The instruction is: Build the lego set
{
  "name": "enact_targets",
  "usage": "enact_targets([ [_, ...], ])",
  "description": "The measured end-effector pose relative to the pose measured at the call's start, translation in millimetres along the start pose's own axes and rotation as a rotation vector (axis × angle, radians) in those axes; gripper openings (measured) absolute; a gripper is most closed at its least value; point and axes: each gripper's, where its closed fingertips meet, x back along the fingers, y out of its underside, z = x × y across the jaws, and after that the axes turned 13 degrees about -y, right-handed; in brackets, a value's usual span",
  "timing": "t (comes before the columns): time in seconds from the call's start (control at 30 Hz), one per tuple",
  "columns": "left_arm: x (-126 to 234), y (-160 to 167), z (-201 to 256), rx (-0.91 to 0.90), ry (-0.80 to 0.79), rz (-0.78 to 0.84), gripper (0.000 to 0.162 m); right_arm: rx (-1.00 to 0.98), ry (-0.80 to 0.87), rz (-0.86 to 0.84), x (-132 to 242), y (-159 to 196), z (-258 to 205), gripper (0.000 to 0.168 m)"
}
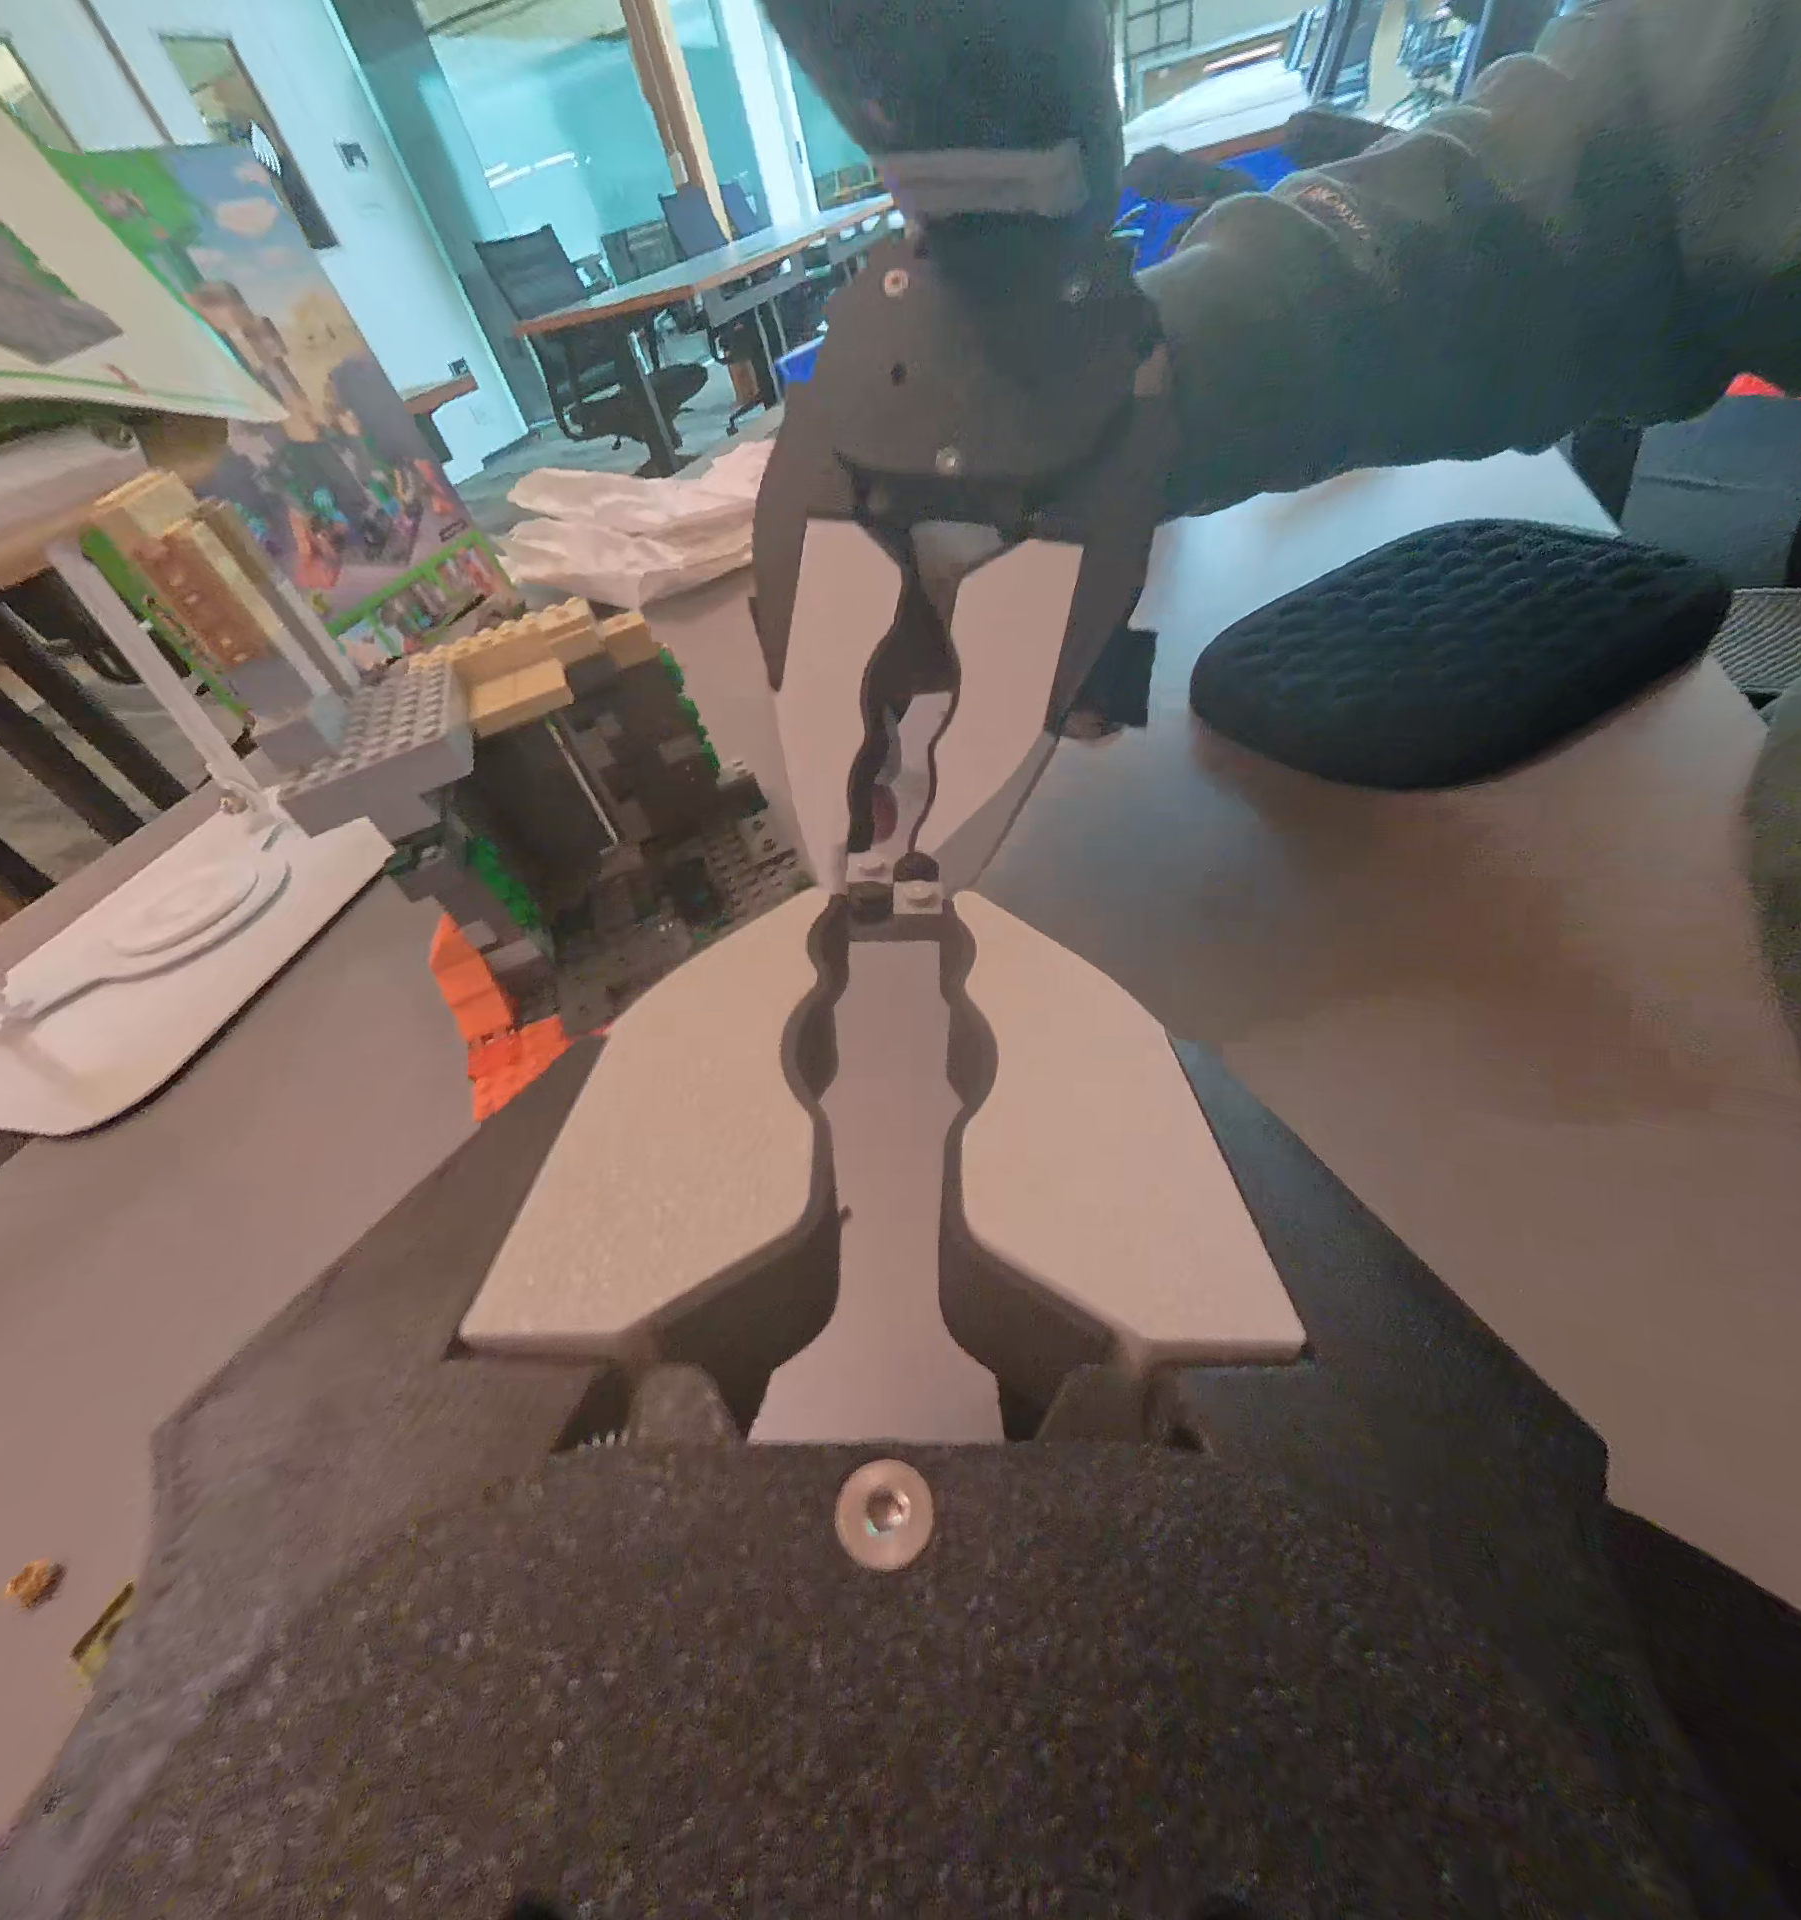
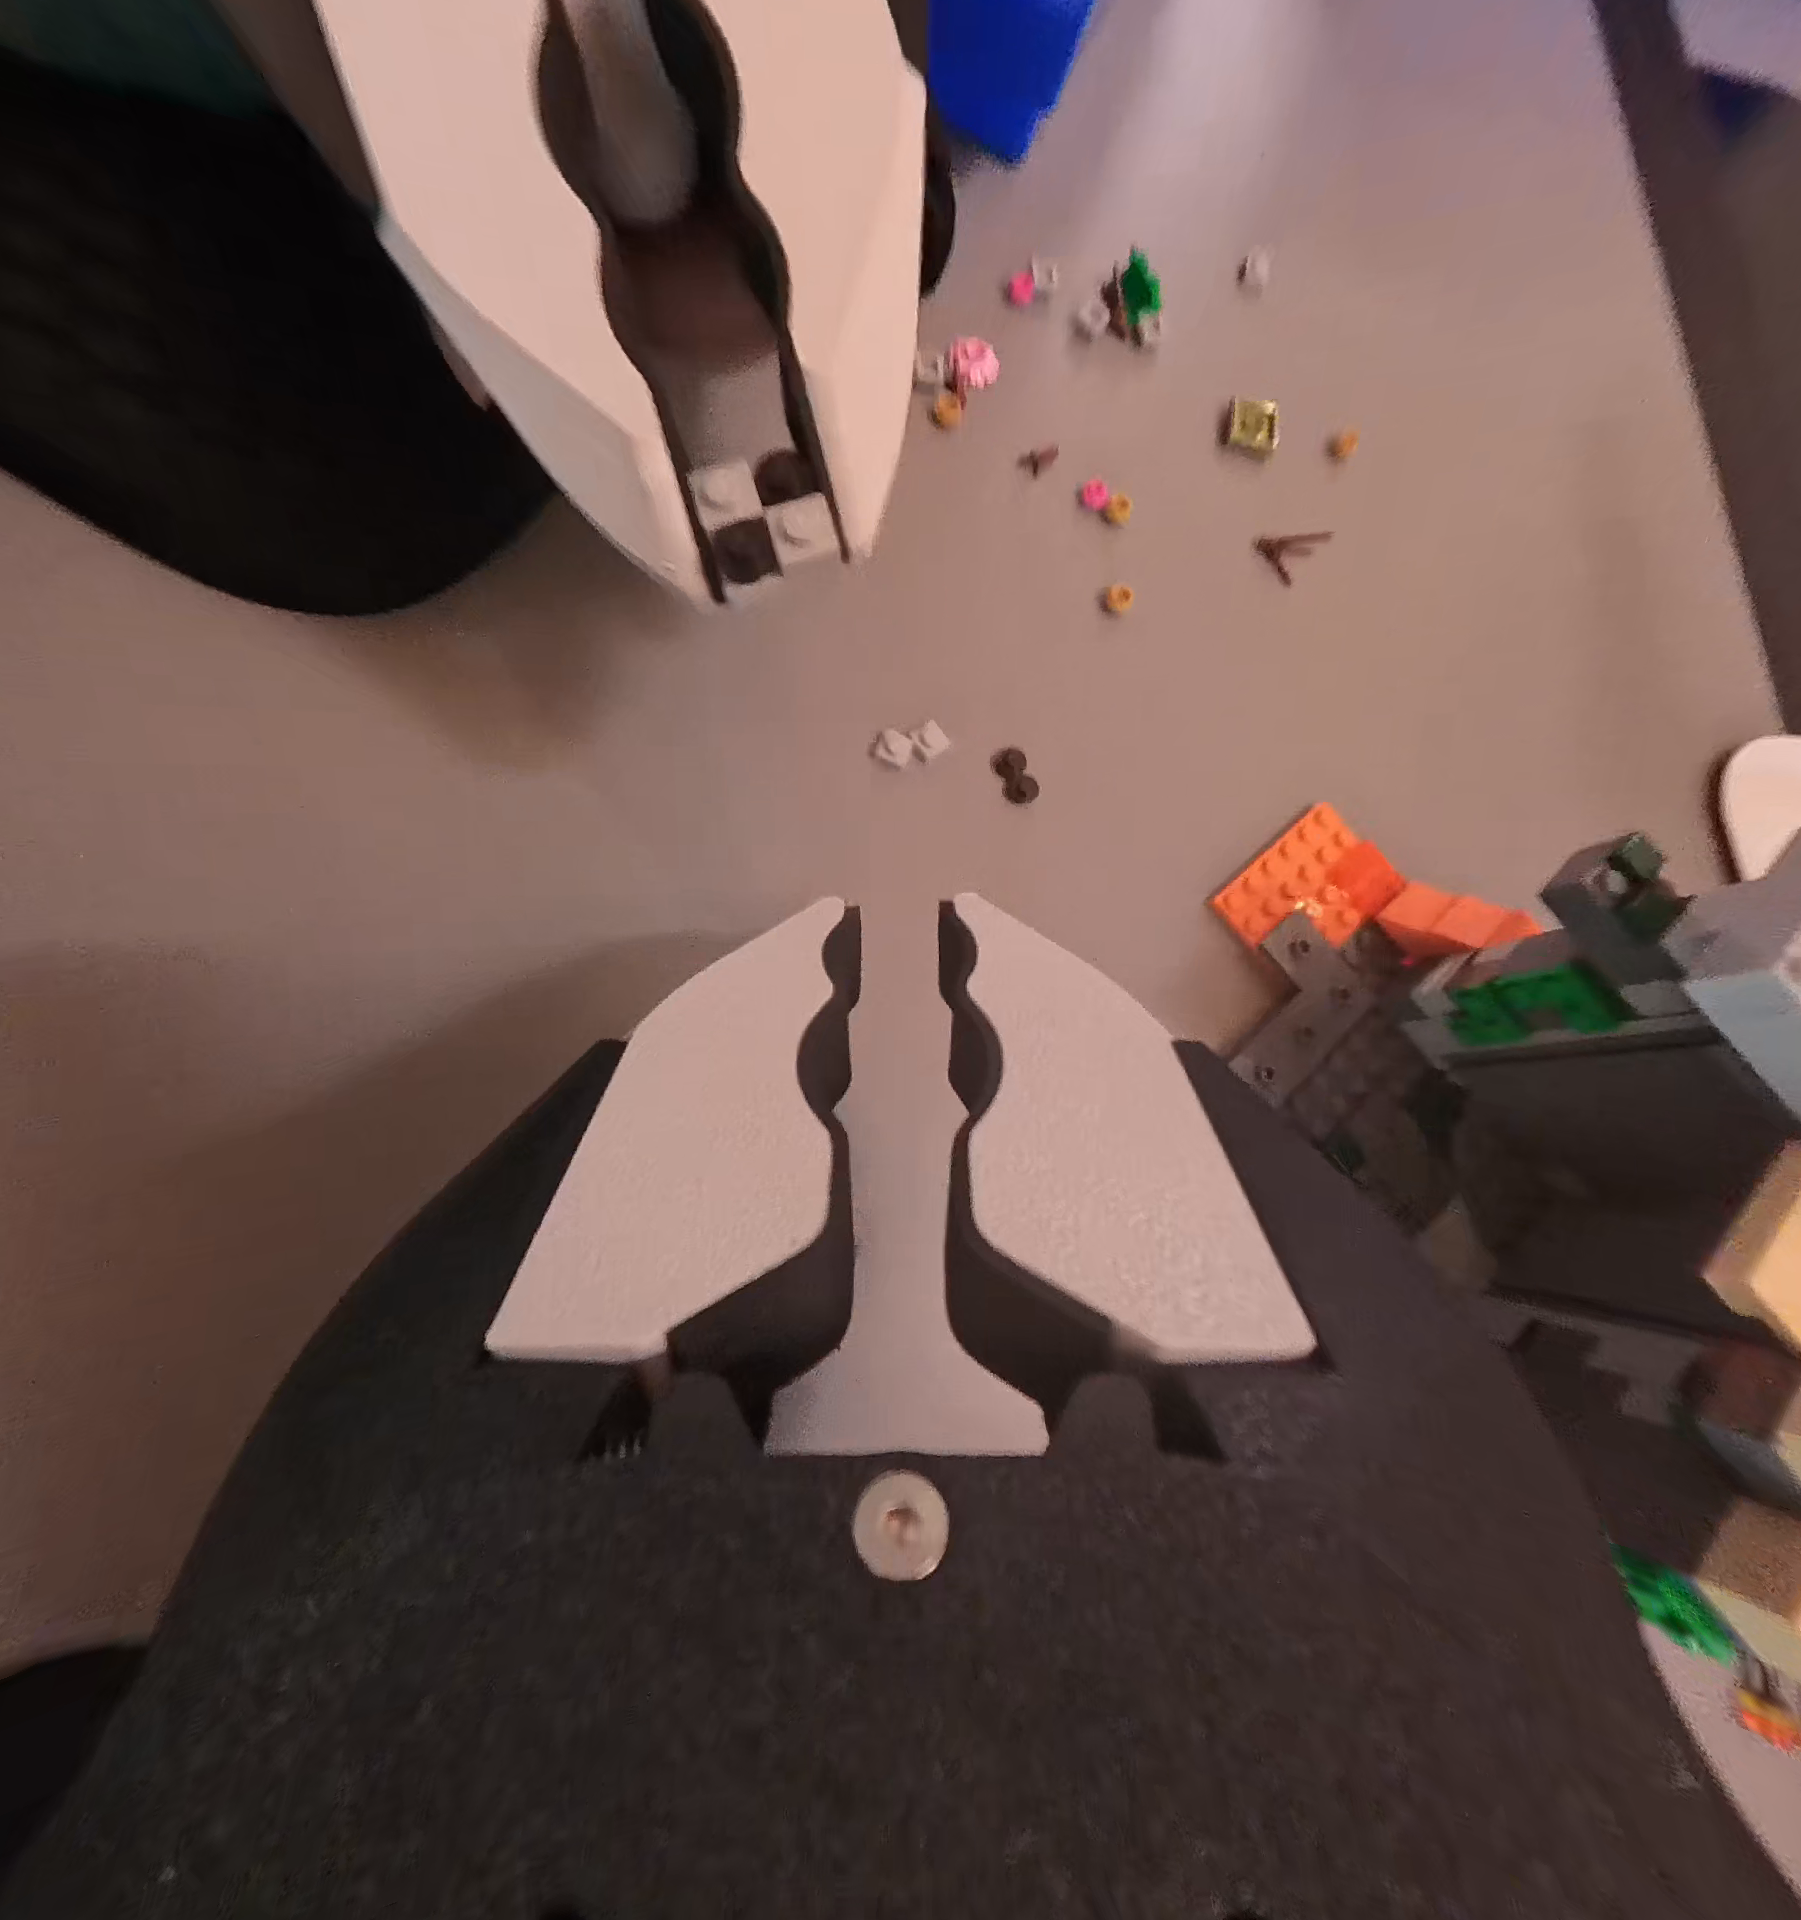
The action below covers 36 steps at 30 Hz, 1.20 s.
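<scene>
Left gripper (image 1: 894,906) fingers are clamping a small checkered plate assembly (image 2: 764,516), grey and dark studs alternating, holding it above the counter (image 1: 1395,935). Right gripper (image 2: 898,906) fingers are sitting slightly apart with nothing between them, hovering over two loose grey plates (image 2: 909,744) and a dark piece (image 2: 1015,776). The partial build (image 2: 1498,1039), with its orange plate (image 2: 1291,868), is standing to the right gripper's right. Looks like sub-assembly work: the right is probably picking the next small piece, which calls for lining its studs up with the held assembly before pressing.
</scene>
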Motion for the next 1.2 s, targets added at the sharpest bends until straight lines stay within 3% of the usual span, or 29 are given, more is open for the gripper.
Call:
enact_targets([
  [0.37, -0.2, 17.9, -14.2, 0.024, -0.015, -0.046, 0.016, 0.017, -0.158, -0.185, -50.4, -1.5, 38.4, 0.013],
  [0.97, 2.2, 28.1, -14.9, 0.007, -0.010, -0.090, 0.016, 0.008, -0.299, -0.330, -63.4, 5.4, 40.7, 0.007],
  [1.2, 1.6, 29.0, -15.1, 0.010, -0.012, -0.097, 0.016, 0.046, -0.295, -0.303, -44.1, 0.3, 25.3, 0.007],
])
